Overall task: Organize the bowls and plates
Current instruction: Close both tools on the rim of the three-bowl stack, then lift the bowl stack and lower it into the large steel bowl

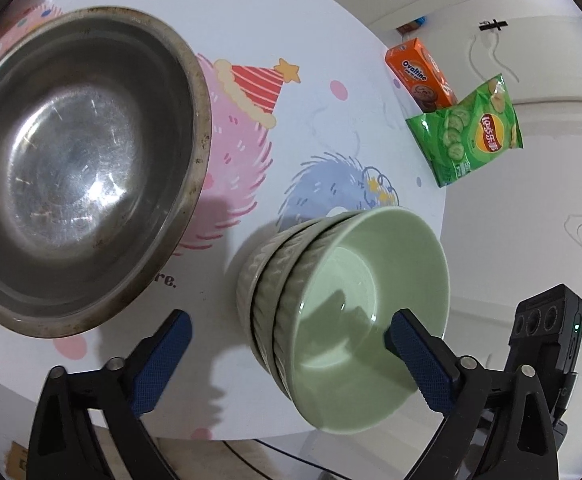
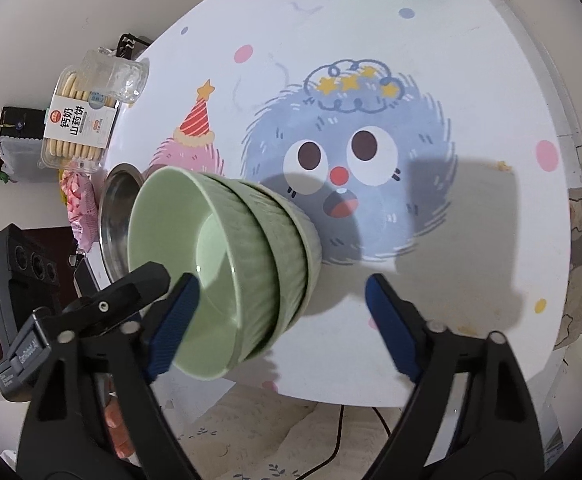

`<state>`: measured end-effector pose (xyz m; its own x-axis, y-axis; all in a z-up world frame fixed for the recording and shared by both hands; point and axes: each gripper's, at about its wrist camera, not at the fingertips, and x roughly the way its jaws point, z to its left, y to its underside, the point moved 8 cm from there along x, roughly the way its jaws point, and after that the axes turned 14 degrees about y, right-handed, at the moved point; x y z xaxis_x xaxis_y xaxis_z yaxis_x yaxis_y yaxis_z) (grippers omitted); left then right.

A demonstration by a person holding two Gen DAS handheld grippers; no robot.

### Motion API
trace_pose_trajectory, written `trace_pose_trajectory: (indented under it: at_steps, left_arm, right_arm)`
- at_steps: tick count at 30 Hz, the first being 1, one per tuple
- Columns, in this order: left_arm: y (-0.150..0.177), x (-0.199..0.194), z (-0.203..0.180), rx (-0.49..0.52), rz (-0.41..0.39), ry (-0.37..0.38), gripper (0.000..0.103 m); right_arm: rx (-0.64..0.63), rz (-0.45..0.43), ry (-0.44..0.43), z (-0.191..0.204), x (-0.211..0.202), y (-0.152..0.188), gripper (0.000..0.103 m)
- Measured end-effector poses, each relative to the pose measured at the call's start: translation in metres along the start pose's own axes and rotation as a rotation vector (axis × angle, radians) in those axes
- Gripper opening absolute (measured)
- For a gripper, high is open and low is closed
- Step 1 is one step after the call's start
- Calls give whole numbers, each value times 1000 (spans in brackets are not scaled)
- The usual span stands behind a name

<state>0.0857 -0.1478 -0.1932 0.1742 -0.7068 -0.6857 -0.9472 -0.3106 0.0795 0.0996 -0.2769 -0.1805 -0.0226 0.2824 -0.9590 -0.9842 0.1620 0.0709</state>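
**Left wrist view: green bowls nested, steel bowl apart**

Left wrist view shows the stack of green bowls (image 1: 343, 312) already nested, three ribbed walls showing one inside another, standing on the table (image 1: 331, 60) near its edge at about 5 o'clock. The steel bowl (image 1: 83, 168) sits separately at 9 o'clock, beside the stack but not touching it. I judge the nesting largely done; what seems left is placing the stack, perhaps with the steel bowl. No plates are visible.

The left hand-held gripper (image 1: 287, 356) is spread wide, one finger outside the stack, the other over the top bowl's hollow, so the near rim lies between the jaws, unpinched. The right hand-held gripper (image 2: 279, 324) is also spread; its left finger overlaps the top bowl's rim and the other is over bare table at 4 o'clock. Whether either finger touches the bowl I cannot tell. Both point forward and down from the table's near edge.
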Motion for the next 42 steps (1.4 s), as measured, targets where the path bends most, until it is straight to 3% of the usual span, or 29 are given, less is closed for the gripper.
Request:
trace_pose_trajectory:
  at_steps: [2,4,9,11,24,42]
  left_arm:
    - [1,4,2,-17,11,10,78]
    - [2,7,3,-25,19,12,59]
    - [3,10,9,-37,27,5,46]
    - [3,10,12,-36,28,-1,40]
    - [2,5,14,-49,25,17,34]
    - [5,11,2,-3,59,-22,28]
  right_arm:
    - [-12,13,2,0,5,0,59]
    - [-16,22,-6,-1,8,0,50]
    - [-9,41,-45,-3,17,-1,47]
    - [-16,43,-39,-3,18,-1,38]
    - [-57,79,-23,1,25,0,36]
    - [-77,68,31,-2,17,5,35]
